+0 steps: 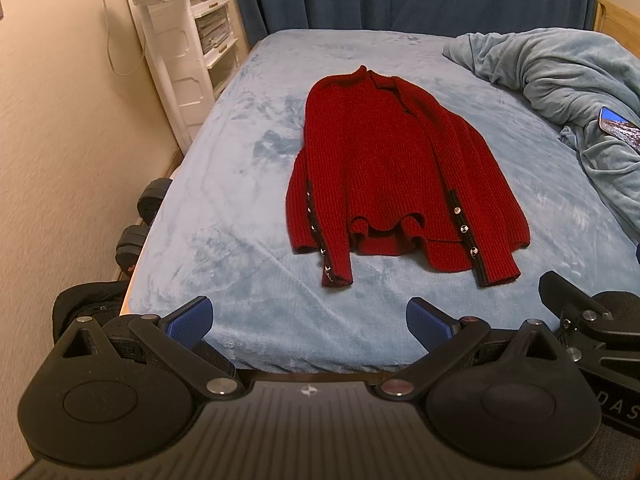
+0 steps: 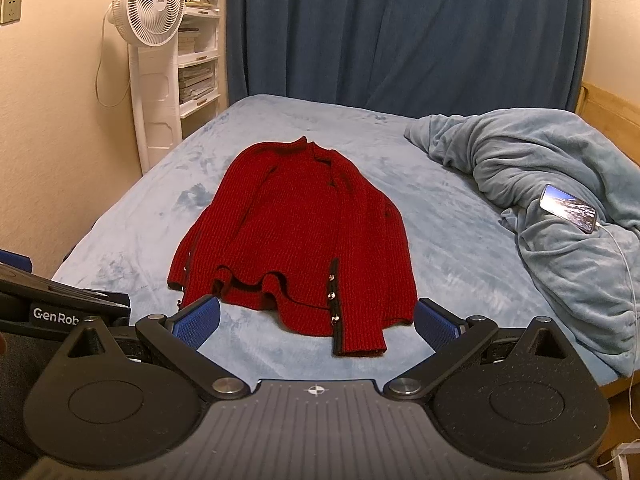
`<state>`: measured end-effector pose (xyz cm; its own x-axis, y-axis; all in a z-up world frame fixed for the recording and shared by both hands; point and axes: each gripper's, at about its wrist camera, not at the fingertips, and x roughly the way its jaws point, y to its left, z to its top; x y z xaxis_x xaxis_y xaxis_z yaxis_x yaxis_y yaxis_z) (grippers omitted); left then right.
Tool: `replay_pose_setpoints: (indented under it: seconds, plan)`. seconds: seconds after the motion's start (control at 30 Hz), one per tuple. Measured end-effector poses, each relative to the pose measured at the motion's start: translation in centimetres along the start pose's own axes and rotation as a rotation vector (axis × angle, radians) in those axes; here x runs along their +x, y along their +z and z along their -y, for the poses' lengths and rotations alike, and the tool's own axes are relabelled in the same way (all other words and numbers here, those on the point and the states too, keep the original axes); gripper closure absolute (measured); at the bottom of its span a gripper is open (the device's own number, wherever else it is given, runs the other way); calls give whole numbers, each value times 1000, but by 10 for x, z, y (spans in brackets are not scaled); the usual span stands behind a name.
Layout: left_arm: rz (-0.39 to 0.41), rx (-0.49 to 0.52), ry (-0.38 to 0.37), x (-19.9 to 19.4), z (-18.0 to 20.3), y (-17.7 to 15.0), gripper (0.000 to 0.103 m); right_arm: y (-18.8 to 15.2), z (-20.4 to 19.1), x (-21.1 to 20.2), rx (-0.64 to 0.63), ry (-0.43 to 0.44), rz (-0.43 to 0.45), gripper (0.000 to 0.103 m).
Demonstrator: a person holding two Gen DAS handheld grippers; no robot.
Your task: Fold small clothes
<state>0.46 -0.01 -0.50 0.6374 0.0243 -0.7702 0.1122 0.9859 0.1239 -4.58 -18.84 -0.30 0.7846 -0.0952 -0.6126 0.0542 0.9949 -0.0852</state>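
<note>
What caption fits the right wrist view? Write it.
Open right gripper faces a red cardigan spread on the bed.

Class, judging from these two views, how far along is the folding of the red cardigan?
Done: the red cardigan lies spread flat on the bed, sleeves alongside. In hand: nothing; the left tool and right tool are open, short of it. Left: every fold.

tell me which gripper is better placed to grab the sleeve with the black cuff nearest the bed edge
Right. In its view the open right gripper sits just short of the red knit cardigan's black-trimmed cuff; the open left gripper is further back.
</note>
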Motion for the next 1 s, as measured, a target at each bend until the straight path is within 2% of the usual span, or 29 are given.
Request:
replay_pose_setpoints:
  seconds: [1.0]
  plan:
    - [0, 1, 1, 0, 0, 1, 0, -3, 0, 1, 0, -7, -4, 1]
